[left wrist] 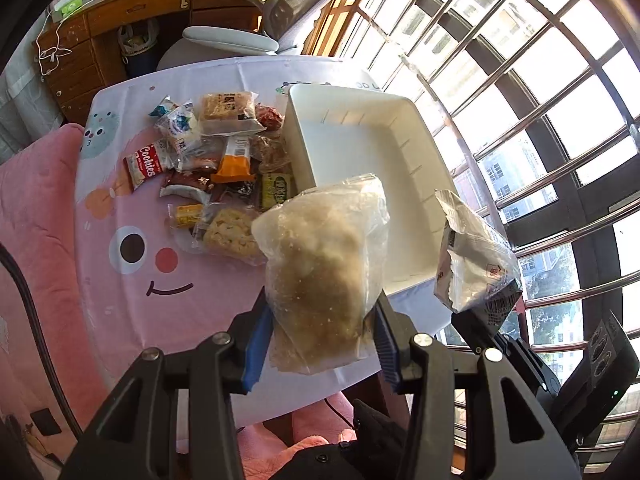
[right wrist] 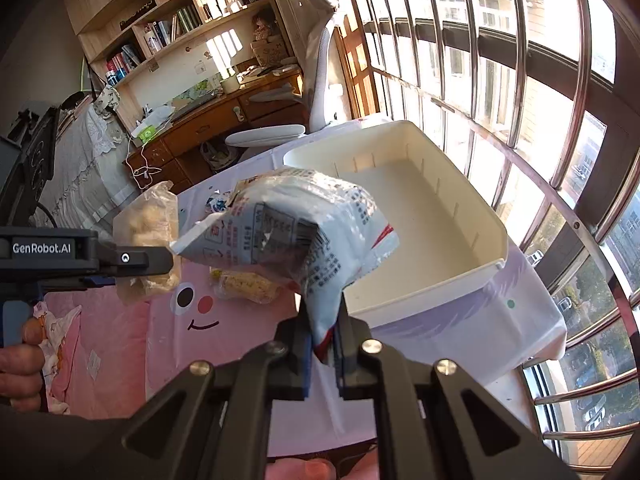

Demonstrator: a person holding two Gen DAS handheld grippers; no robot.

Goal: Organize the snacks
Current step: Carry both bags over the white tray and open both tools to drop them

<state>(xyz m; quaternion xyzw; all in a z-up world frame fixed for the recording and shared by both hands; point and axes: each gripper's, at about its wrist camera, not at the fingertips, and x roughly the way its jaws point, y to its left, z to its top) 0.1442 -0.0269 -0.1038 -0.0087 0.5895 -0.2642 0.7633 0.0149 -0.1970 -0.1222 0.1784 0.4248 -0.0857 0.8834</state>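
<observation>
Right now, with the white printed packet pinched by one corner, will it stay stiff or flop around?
Probably floppy: the packet bends and creases above the right tongs, which grip only its corner. It looks puffed and light. The glossy film may slip, so move gently toward the white bin.

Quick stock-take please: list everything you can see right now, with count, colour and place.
bin: one, white, empty, on the table's window side
clear bag: one, beige contents, held above the table
printed packet: one, white-grey, held above the bin's near edge
snack pile: over a dozen small packs, mixed colours, left of the bin
tablecloth: one, pink cartoon face
chair: one, grey, behind the table
desk: one, brown, beyond the chair
left gripper: shut on clear bag
right gripper: shut on printed packet
</observation>
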